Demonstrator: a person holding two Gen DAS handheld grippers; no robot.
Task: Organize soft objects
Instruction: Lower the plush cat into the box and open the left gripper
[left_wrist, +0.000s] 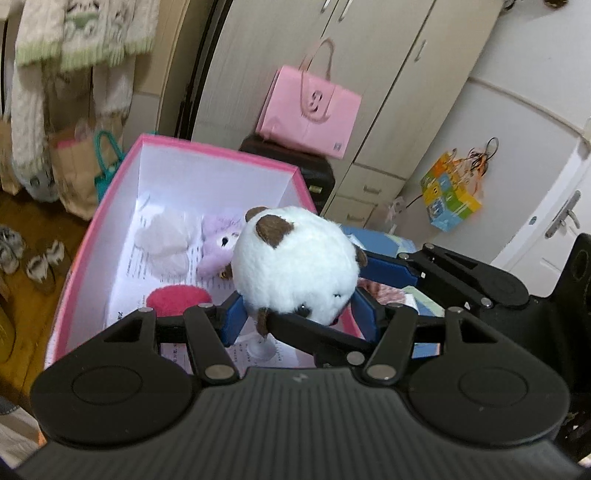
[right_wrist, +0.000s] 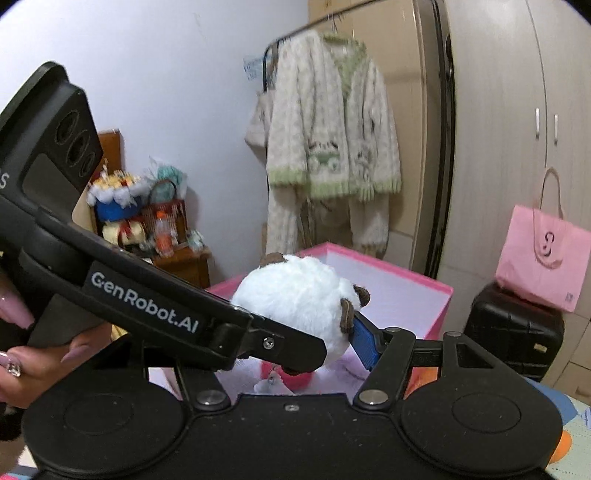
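Panda plush clamped by both grippers above pink box.

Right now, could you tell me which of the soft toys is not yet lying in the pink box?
The white round plush with brown ears: both grippers hold it above the pink box, while the white, lilac and red ones lie inside.

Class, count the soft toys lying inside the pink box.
3: a white plush at the back, a lilac plush beside it, a red pompom nearer. Others may hide behind the held panda.

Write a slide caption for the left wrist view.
Both claws carry a white plush over the pink box, which already holds three soft toys.
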